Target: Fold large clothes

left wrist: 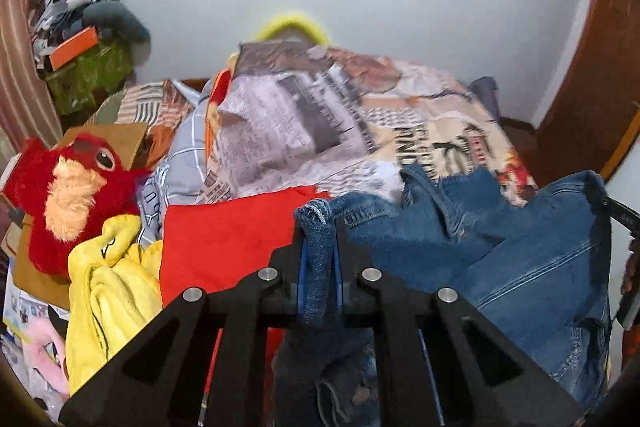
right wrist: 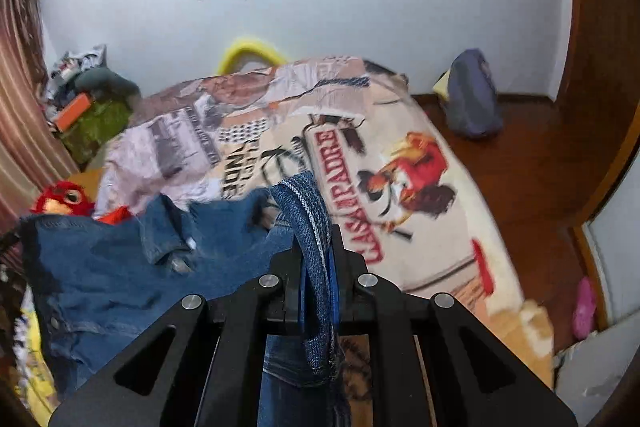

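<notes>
left gripper: jaws pinched almost together on a bunched edge of the denim jacket, low centre of the left wrist view; the fold sticks out above the tips.
right gripper: clamped just as tight on another hem of the same jacket, low centre of the right wrist view, with a loop of cloth standing above the fingers.
denim jacket: it hangs between the two grips, lifted over the bed, its body sagging toward the lower right in the left view and the lower left in the right view.
slip risk: each grip has only a thick rolled edge, so I'd judge a sharp tug could pull heavy denim out of one side and drop that half.
uneven fold risk: the cloth is crumpled and twisted between the grips; laid down like this, it would likely fold crooked.
snag risk: the red garment and yellow cloth lie right under the hanging denim at lower left, and could be dragged along.
clutter: the red plush toy sits at the left edge, near enough to be brushed by a swing.
landing spot: the printed bedspread in mid-frame looks like the freest surface.
</notes>
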Motion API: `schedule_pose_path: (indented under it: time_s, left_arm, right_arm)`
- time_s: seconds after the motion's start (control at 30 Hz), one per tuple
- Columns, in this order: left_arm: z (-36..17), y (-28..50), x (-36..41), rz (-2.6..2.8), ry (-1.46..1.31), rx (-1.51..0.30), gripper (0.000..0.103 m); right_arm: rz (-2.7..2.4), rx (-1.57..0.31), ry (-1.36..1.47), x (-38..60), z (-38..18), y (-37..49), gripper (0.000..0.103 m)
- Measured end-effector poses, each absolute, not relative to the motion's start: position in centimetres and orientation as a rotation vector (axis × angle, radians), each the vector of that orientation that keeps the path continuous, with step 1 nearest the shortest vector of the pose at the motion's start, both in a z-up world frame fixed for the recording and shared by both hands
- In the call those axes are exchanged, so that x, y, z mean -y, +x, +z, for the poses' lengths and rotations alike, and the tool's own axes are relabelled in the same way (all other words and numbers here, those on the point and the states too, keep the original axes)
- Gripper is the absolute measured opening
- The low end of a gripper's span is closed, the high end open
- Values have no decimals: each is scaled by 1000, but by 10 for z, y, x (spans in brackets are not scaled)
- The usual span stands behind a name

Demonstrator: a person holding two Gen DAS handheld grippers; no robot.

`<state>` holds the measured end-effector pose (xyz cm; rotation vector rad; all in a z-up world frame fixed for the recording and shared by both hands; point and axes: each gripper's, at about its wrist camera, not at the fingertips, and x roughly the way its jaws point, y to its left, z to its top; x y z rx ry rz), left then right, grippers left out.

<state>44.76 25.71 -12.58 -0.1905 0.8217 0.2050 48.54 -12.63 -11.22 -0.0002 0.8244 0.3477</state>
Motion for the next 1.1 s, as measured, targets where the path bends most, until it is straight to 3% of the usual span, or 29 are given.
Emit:
schedule_pose_path:
  time_s: [0.13,0.3,0.5,0.57,0.63,0.7,0.73,0.8,0.87,0.9,0.97,1.1]
  left_arm:
    - [-180,479,-291,345,-243,-936,12]
    - [-210,476,-328,407,-366,-966,12]
    - [-185,451,-317,402,-285,-939,13]
    - [-168,437,-307,378,-261,-915,24]
    - [-153,426,-296,355,-229,-891,25]
    - [-136,412,-281,335,-175,-864,27]
    - [-125,404,-271,322,-142,-847,30]
    - [-111,390,-255,307,-95,-817,43]
    - [-97,372,-236,310,-31,-780,68]
    - [-93,366,-231,307,-14,-766,72]
    - [-88,350,-220,297,9,-743,87]
    - [-92,325,-209,255,-11,-765,91]
  right_arm:
    - [263,-935,-14,128,-151,512,13]
    - [172,-989,-23,148,-171,514,14]
    - [218,-958,-59,158,-141,482,15]
    - [246,-928,-63,155,-128,469,16]
    - [270,-893,-63,153,-110,453,19]
    - [291,-849,-64,151,-92,433,32]
    - [292,-832,-69,150,-86,426,36]
    - [293,-786,-78,151,-71,405,56]
    - [284,-759,-90,152,-62,390,70]
    - [282,-750,-97,152,-59,383,74]
    - [287,-735,-106,154,-54,368,76]
    - [288,-767,-117,154,-65,353,78]
